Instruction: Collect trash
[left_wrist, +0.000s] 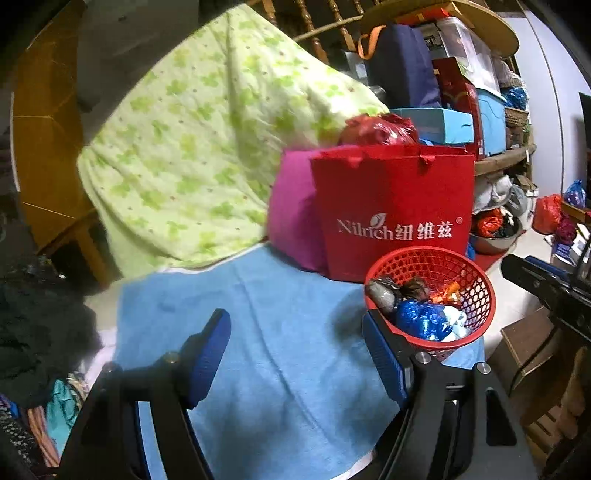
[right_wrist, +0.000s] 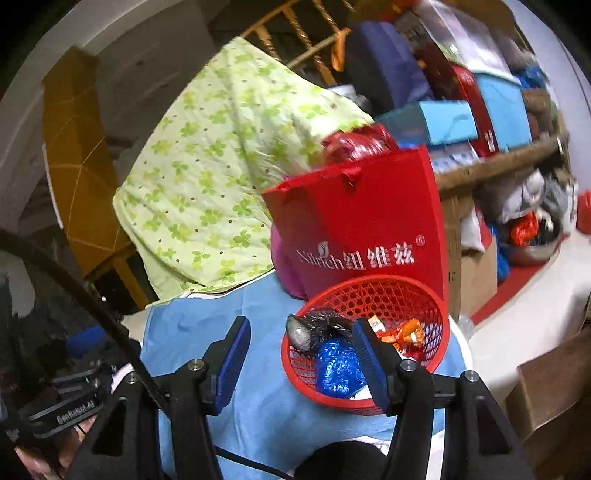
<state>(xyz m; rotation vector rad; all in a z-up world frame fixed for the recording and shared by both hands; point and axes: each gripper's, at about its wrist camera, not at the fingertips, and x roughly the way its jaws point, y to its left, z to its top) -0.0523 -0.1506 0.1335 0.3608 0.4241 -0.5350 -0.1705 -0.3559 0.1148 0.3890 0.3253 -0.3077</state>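
A red mesh basket stands on a blue towel; it also shows in the right wrist view. It holds trash: a blue crumpled bag, a black and grey bag, orange wrappers and white scraps. My left gripper is open and empty above the towel, left of the basket. My right gripper is open and empty, its right finger in front of the basket.
A red Nilrich bag and a magenta cushion stand behind the basket. A green floral quilt lies at the back left. Stacked boxes and bags fill shelves on the right. Dark clothes lie left.
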